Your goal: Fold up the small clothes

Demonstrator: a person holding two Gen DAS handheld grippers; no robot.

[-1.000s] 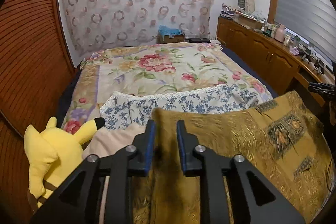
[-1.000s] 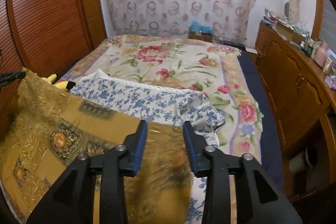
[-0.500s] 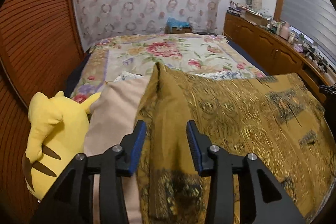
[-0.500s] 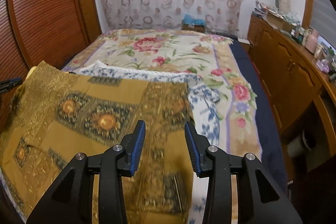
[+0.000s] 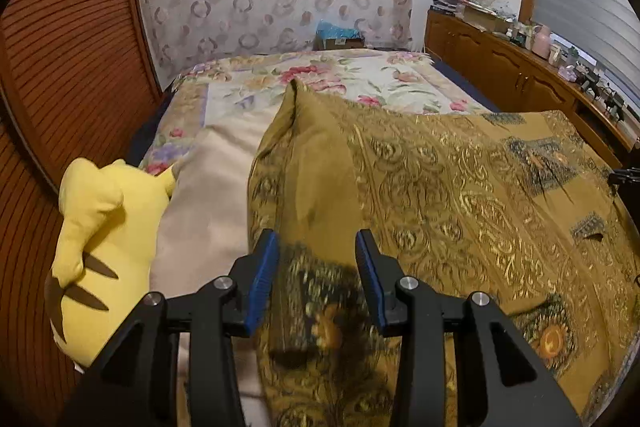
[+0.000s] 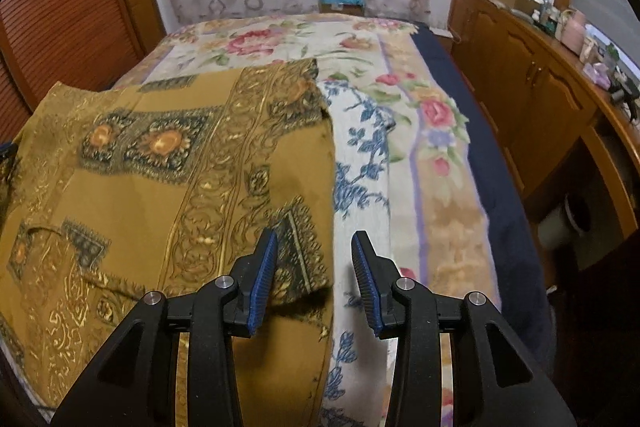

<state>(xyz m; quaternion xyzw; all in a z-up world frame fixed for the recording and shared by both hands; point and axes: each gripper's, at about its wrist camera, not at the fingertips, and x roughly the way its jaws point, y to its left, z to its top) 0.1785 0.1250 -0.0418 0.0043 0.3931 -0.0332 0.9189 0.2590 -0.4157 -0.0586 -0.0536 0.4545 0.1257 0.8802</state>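
A mustard cloth with gold and dark ornament (image 5: pixel 460 195) lies spread over the near part of the bed. A ridge of it stands up along its left side. My left gripper (image 5: pixel 316 275) hovers over that left edge, jaws apart; blurred cloth shows in the gap and the pads (image 5: pixel 264 275) do not press it. In the right wrist view the same cloth (image 6: pixel 160 187) ends at a straight right edge. My right gripper (image 6: pixel 314 275) is open over that edge, its left finger above the cloth's near corner, its right finger over a blue-flowered white garment (image 6: pixel 360 155).
A yellow plush toy (image 5: pixel 100 239) and a beige cloth (image 5: pixel 208 195) lie left of the mustard cloth. The flowered bedcover (image 6: pixel 280 39) stretches back to a curtained wall. A slatted wooden wall stands on the left, and a wooden cabinet (image 6: pixel 520 75) with clutter on top on the right.
The left jaws have widened and let go of the cloth. The cloth has come down flat over the blue-flowered garment. Both grippers have sunk and moved forward over it.
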